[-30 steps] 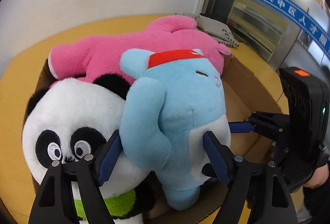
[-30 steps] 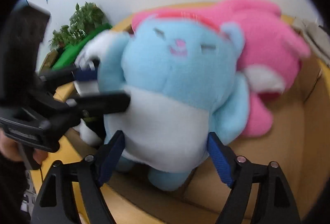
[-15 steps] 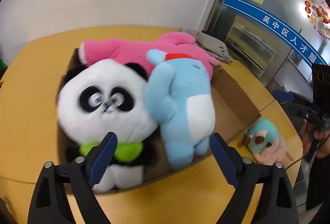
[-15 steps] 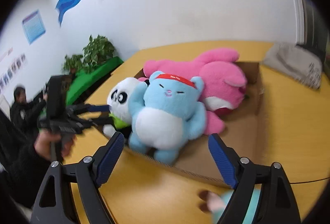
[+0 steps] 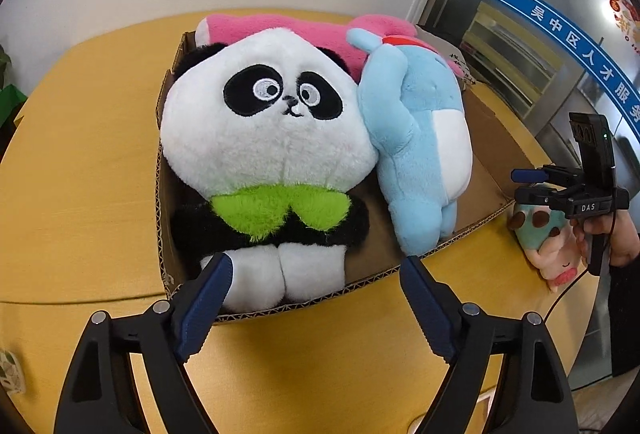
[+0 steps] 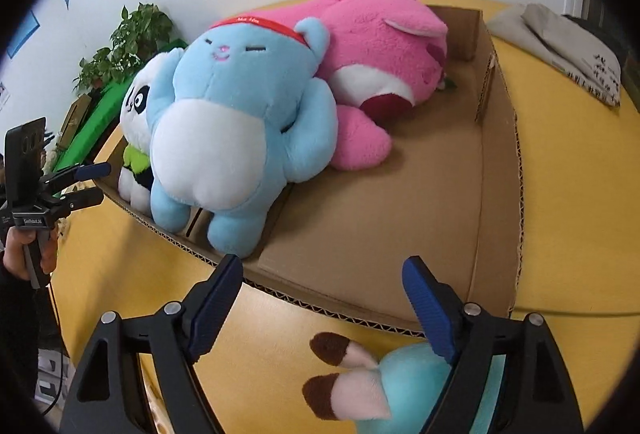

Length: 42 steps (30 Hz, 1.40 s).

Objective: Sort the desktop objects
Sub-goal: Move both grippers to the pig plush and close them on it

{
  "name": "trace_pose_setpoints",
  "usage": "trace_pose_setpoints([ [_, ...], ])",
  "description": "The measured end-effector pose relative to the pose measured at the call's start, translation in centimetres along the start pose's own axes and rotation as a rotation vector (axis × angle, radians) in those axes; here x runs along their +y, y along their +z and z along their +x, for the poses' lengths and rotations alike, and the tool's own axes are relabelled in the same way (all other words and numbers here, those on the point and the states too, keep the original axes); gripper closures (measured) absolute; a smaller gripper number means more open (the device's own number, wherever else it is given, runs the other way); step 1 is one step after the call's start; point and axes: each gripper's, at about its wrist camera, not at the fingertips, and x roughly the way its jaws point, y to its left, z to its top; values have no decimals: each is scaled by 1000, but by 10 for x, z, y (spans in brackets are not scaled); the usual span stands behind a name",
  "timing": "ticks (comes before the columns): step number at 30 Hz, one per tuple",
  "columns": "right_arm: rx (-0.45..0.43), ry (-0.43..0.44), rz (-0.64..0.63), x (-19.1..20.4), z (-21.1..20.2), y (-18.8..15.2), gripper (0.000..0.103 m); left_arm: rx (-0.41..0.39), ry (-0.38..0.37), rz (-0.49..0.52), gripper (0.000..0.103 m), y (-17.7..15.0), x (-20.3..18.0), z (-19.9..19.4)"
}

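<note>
A shallow cardboard box (image 5: 490, 138) (image 6: 400, 218) on the yellow table holds three plush toys: a panda (image 5: 264, 138) (image 6: 138, 102) with a green bow, a light blue toy (image 5: 420, 138) (image 6: 240, 122) with a red headband leaning on it, and a pink toy (image 5: 288, 30) (image 6: 380, 46) lying behind. My left gripper (image 5: 316, 298) is open in front of the panda's feet, outside the box. My right gripper (image 6: 324, 298) (image 5: 532, 186) is open above the box's near edge. A teal and pink plush (image 6: 400, 386) (image 5: 544, 238) lies on the table just under it.
A grey cloth bag (image 6: 560, 46) lies on the table behind the box. A potted plant (image 6: 128, 42) stands by the white wall. A hand (image 5: 616, 242) holds the right gripper, and another hand (image 6: 24, 254) holds the left one.
Both grippers have let go of the blue toy and pulled back out of the box; it now leans against the panda. The right gripper has come down over the teal plush.
</note>
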Motion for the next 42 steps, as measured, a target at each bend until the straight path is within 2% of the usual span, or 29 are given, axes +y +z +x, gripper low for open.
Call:
trace_pose_setpoints([
  [4,22,16,-7,8,-4,-16,21,-4,-5,-16,15,-15,-2,-12],
  [8,6,18,-19,14,-10,-25,21,-2,3,-9,15,-26,-7,-20],
  [11,-112,25,-46,18,-60,-37,20,-27,33,-14,15,-25,-12,-34],
  [12,-152,27,-55,20,-77,-41,20,-55,20,-20,14,-23,-18,-45],
  [14,-231,32,-72,22,-110,-48,16,-113,-55,-20,7,-21,-35,-64],
  [16,-306,35,-91,25,-143,-56,8,-154,-135,6,0,-21,-60,-78],
  [18,-265,-10,-139,15,-152,-78,0,-156,-201,47,0,-20,-88,-78],
  [20,-197,-52,-173,1,-149,-98,0,-134,-274,87,0,-18,-122,-67],
  [21,-142,-63,-162,-9,-139,-110,0,-114,-318,105,0,-20,-140,-59],
  [24,23,-131,-41,-46,-95,-144,0,-47,-383,124,0,-25,-177,-29],
  [26,10,-204,-10,-56,-89,-153,2,-5,-401,124,0,-29,-192,-14],
  [27,4,-231,10,-60,-87,-155,6,14,-409,123,0,-31,-198,-7],
  [28,-9,-226,22,-61,-88,-155,16,24,-413,121,0,-33,-201,-4],
  [30,-25,-211,30,-59,-90,-155,24,37,-431,111,0,-34,-208,1],
  [33,-27,-185,-9,-41,-87,-162,25,45,-451,84,0,-34,-213,5],
  [39,-49,-20,-49,-11,-92,-185,28,71,-462,32,0,-34,-215,16],
  [42,-97,-45,82,-29,-102,-187,28,80,-452,32,0,-33,-216,21],
])
